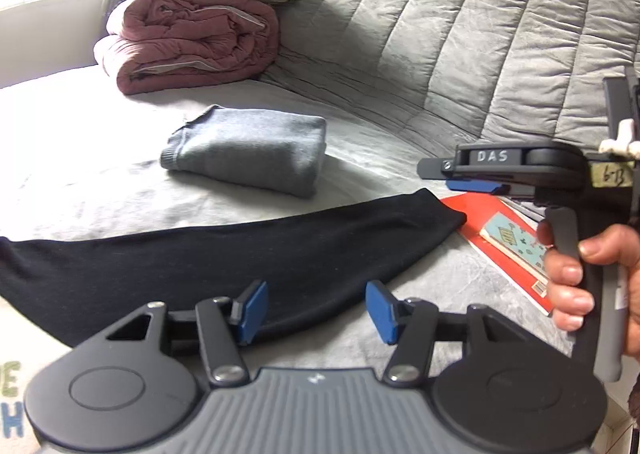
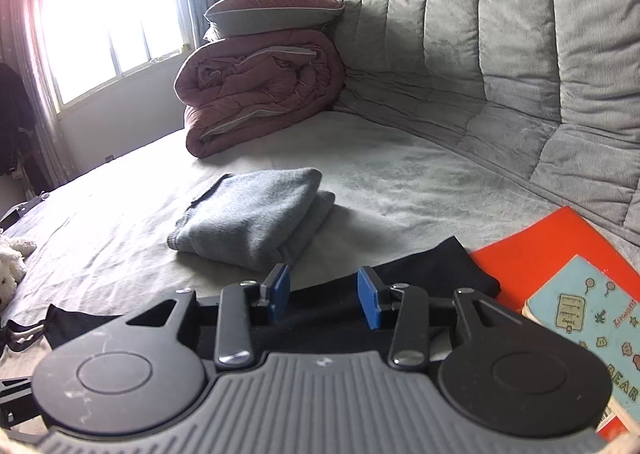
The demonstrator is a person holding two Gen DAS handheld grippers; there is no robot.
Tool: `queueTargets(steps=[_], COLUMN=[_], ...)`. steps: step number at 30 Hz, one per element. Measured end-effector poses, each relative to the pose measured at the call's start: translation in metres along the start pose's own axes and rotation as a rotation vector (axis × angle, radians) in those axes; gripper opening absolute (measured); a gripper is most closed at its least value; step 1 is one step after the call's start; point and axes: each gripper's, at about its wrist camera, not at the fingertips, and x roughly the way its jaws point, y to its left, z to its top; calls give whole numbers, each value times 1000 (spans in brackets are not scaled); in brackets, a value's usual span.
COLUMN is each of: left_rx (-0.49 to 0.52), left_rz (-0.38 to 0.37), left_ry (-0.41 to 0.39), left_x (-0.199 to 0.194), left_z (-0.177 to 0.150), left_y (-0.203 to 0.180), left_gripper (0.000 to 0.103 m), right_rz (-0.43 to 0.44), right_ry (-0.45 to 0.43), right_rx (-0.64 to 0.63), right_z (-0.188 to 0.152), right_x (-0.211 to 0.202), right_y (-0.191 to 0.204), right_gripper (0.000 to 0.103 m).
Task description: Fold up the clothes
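Presently, both the left gripper [image 1: 316, 312] and right gripper [image 2: 323, 296] stand part-open and empty, directly above the black garment [image 1: 224, 250], whose long axis crosses the lower frame left to right.

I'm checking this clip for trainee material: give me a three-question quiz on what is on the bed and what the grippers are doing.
1. True or false: the left gripper is clamped on the black garment.
2. What lies beyond the black garment, already folded? A) grey garment B) white towel C) striped shirt
3. Fill in: the pillow rests on top of the folded pink ____.

Key:
1. False; its jaws stand apart with nothing between them, as do those of the right gripper.
2. A
3. quilt
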Motion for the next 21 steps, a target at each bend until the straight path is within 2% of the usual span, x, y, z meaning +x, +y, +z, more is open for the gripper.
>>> queueTargets(steps=[7, 10, 16, 21], left_rx=[-78, -91, -173, -198], left_rz=[86, 150, 239, 345], left_ry=[-48, -61, -77, -101], left_x=[-62, -89, -149, -196], left_z=[11, 12, 5, -5], left_y=[31, 45, 96, 142], left_gripper=[63, 65, 70, 73], right_rz=[66, 85, 147, 211], right_ry=[-62, -69, -46, -19], right_rx=[-24, -34, -56, -89], right_z=[24, 29, 28, 17], right_x=[-54, -70, -91, -94], right_y=[56, 85, 153, 214], right_gripper=[43, 44, 44, 45])
